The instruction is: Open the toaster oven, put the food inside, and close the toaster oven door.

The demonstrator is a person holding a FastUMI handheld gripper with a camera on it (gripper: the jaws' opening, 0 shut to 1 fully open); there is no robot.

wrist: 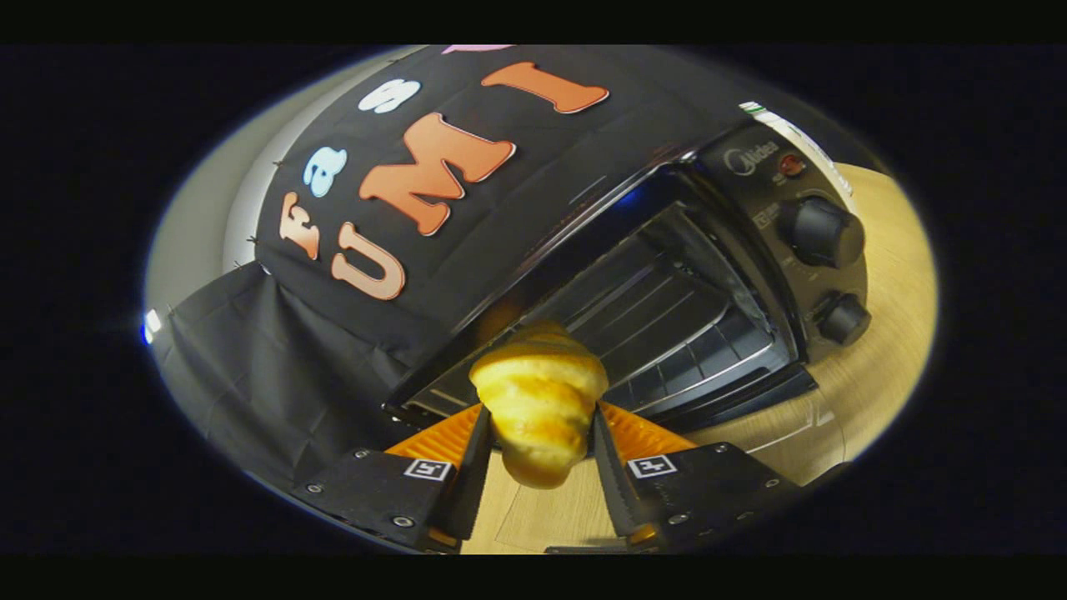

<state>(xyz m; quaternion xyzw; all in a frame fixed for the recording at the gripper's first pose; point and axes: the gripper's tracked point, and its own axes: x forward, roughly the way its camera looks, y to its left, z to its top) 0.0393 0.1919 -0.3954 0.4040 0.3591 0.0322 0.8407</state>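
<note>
A golden croissant [539, 400] sits between my two fingers, and my gripper [539, 429] is shut on it, both pads pressing its sides. Its tip points toward the black toaster oven [750, 250] just ahead. The oven's door [742, 400] hangs open and down at the front, showing the wire rack [667, 325] inside the dark cavity. Two round knobs, the upper knob [821, 232] and the lower knob [846, 319], sit on the oven's control panel with a small red lamp [792, 165] above them. The whole scene is tilted in this view.
The oven stands on a light wooden table [884, 333], which also shows below the croissant between the fingers. A black cloth wall [275, 350] rises behind and left of the oven, with a pale wall [208, 208] beyond it.
</note>
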